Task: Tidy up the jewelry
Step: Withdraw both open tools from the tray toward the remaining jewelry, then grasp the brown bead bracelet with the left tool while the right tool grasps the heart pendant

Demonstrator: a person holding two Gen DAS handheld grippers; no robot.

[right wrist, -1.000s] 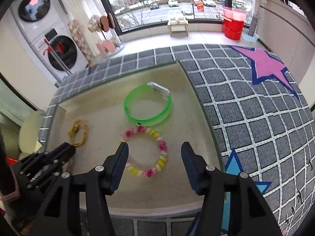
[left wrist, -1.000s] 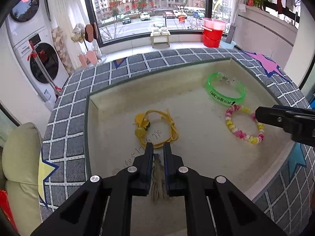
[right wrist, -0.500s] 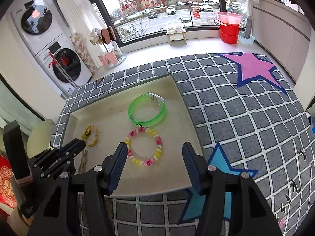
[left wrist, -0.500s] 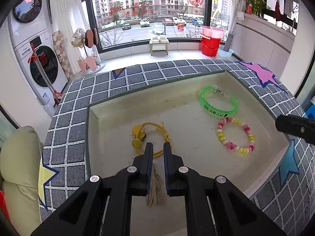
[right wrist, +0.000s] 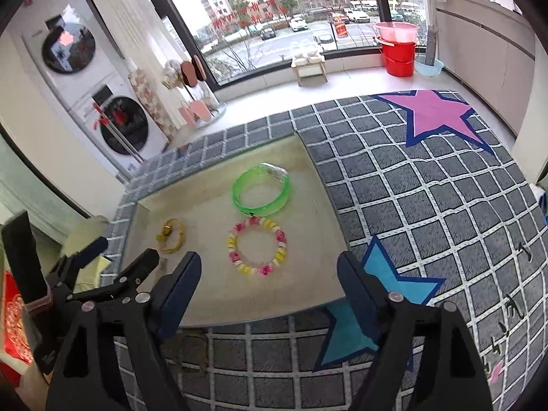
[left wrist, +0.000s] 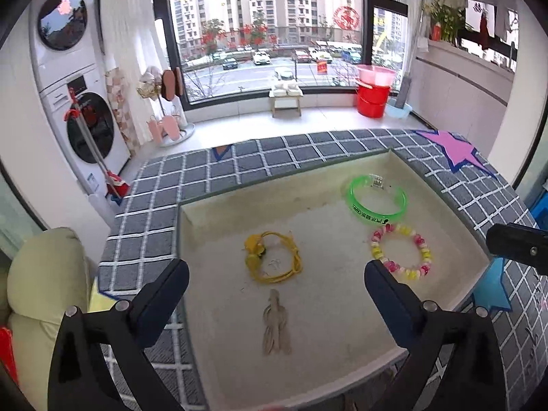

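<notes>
With both sets of jaws opening and nothing between them, the four jewelry pieces lie loose on the floor of the shallow beige tray point(left wrist: 212, 215), which is set into the grid-patterned mat point(right wrist: 411, 205).

Left gripper point(left wrist: 274, 294): jaws wide, no pad contact. The beige tassel piece point(left wrist: 275, 328) lies directly ahead, centred between the fingers and below their tips. Its long axis runs away from the camera, parallel to the fingers, so a closing stroke would meet it across its narrow width. Just beyond it lies the yellow cord bracelet point(left wrist: 274, 257), near but apart from the tassel piece.

Right gripper point(right wrist: 267, 284): jaws wide, empty. The beaded bracelet point(right wrist: 257, 246) lies flat just ahead of the fingertips, slightly left of centre. The green bangle point(right wrist: 262, 191) lies beyond it; the two rims appear almost to touch, though the right wrist view is too distorted to confirm contact.

Judgement on reach: the left hand is nearer the tassel piece and cord bracelet, the right hand nearer the beaded bracelet and bangle.

Pose: both grippers point steeply downward into the tray from its near edge, fingers clear of the tray floor. In the right wrist view the left gripper sits close at the lower left, over the near left corner.
</notes>
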